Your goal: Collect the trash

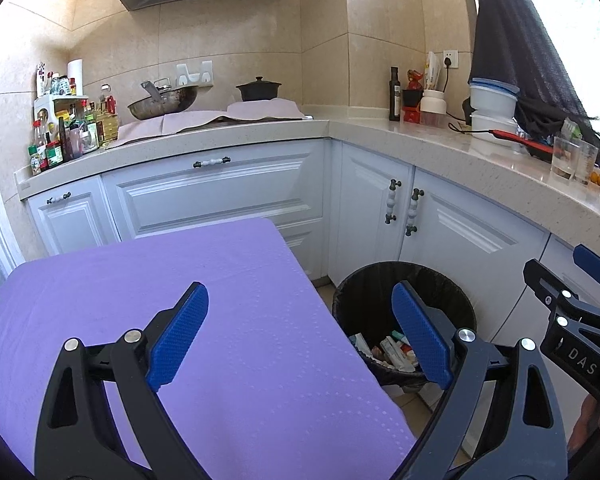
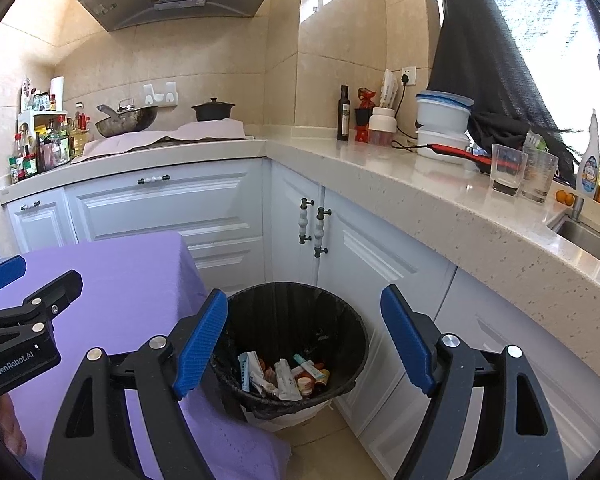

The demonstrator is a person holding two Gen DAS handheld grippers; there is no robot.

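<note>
Trash bin (image 2: 292, 344), black-lined, on floor beside purple-covered surface (image 1: 180, 280): holds discarded tubes and wrappers (image 2: 284, 376). Left hand-held gripper (image 1: 300, 336) and right hand-held gripper (image 2: 304, 344): jaws apart, empty, apparently collection finished.

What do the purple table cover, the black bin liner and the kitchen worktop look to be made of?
Purple table cover: probably thin embossed paper or nonwoven sheet, matte, with faint dotted patterns.
Black bin liner: thin plastic film, wrinkled and slightly glossy, folded over the rim.
Kitchen worktop: looks like polished stone or composite, pale beige with dark specks and reflections.
</note>
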